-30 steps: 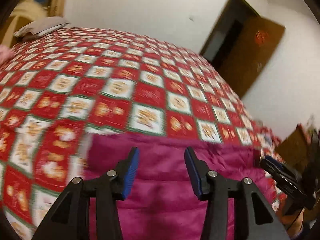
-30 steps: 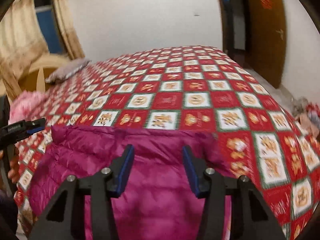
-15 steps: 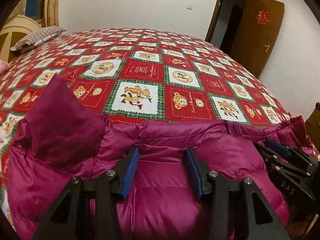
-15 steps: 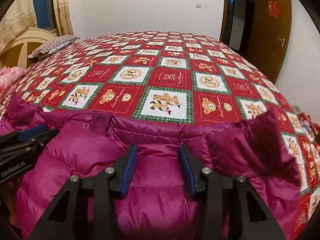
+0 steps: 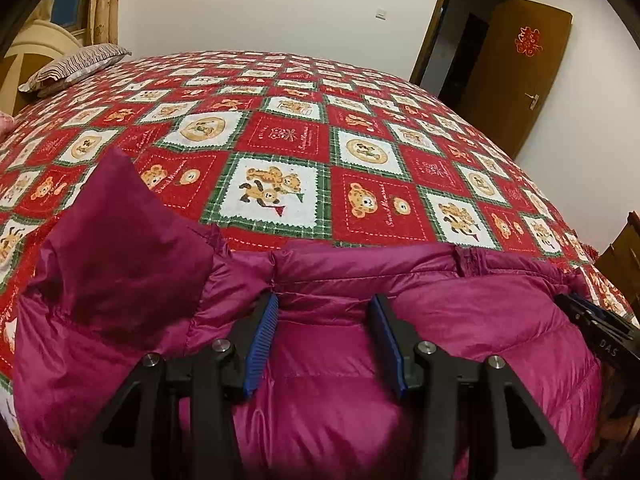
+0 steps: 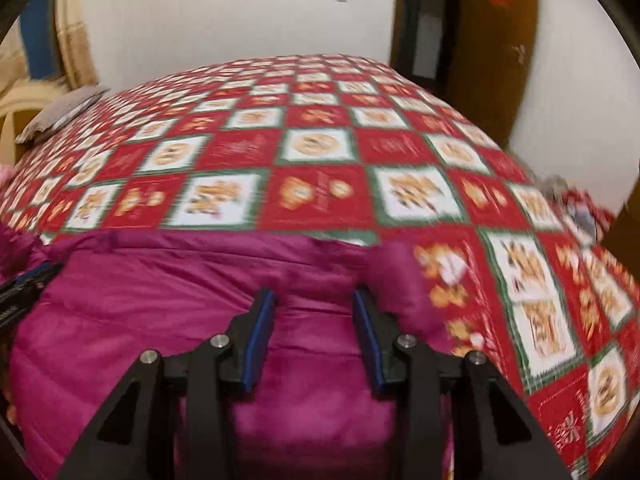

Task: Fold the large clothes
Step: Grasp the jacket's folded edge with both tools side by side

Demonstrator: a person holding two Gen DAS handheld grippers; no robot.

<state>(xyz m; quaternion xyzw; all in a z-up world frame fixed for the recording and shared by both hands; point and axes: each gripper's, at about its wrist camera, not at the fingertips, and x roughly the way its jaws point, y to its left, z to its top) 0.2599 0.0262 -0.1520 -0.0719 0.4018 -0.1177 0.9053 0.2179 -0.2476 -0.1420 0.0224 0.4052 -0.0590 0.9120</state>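
A magenta puffy jacket (image 5: 480,320) lies along the near edge of the bed, its top hem facing the far side. My left gripper (image 5: 324,298) is shut on the padded fabric near the hem, and the cloth bulges between its blue pads. A loose flap (image 5: 112,248) stands up to its left. My right gripper (image 6: 313,293) grips the same jacket (image 6: 140,300) further right, its jaws closing on the fabric between them. A crumpled corner (image 6: 404,288) sits just to its right. Each gripper shows at the edge of the other's view: right gripper (image 5: 600,328), left gripper (image 6: 24,284).
The bed carries a red, white and green teddy-bear quilt (image 5: 360,140) stretching far beyond the jacket. A striped pillow (image 5: 76,64) lies at the far left by the headboard (image 5: 36,48). A brown door (image 5: 520,72) stands open at the right. Dark wooden furniture (image 5: 624,256) sits by the bed's right side.
Both grippers have come down with the jacket, which now rests lower and flatter on the quilt. The right gripper's fingers have drawn closer together, and its flap has dropped to the right.
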